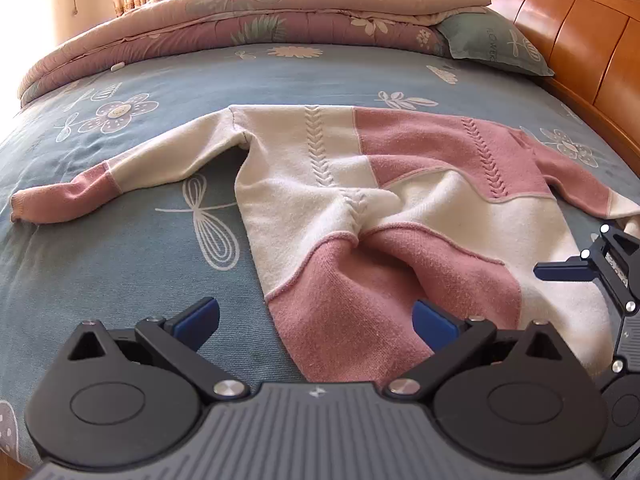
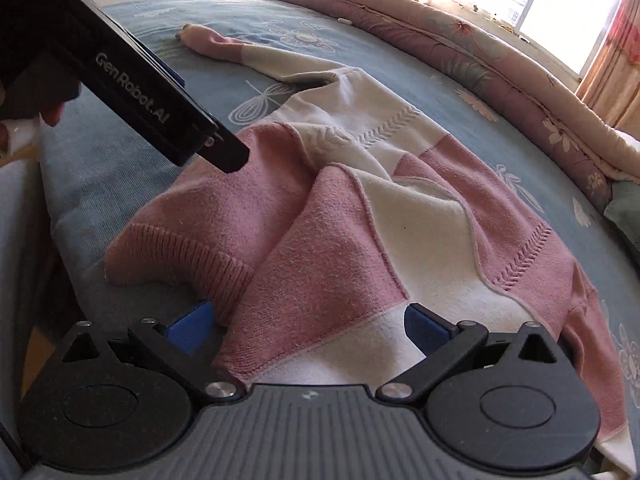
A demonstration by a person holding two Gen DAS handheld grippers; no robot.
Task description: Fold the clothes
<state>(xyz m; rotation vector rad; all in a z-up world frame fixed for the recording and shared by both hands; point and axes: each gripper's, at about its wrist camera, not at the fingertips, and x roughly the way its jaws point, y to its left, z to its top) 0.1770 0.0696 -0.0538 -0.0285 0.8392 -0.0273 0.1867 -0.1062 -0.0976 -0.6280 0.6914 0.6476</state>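
Sweater (image 1: 360, 208) hem bunched at bed (image 1: 120, 248) edge, both tongs wide

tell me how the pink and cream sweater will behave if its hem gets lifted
Probably floppy: the sweater already lies in soft ridges near the hem. Its fuzzy knit likely grips rather than slips. The spread sleeve would likely trail and drag over the bedsheet.

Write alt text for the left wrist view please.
A pink and cream sweater lies spread, slightly bunched, on a blue floral bedsheet. The open left gripper hovers at its hem; the right gripper enters at right.
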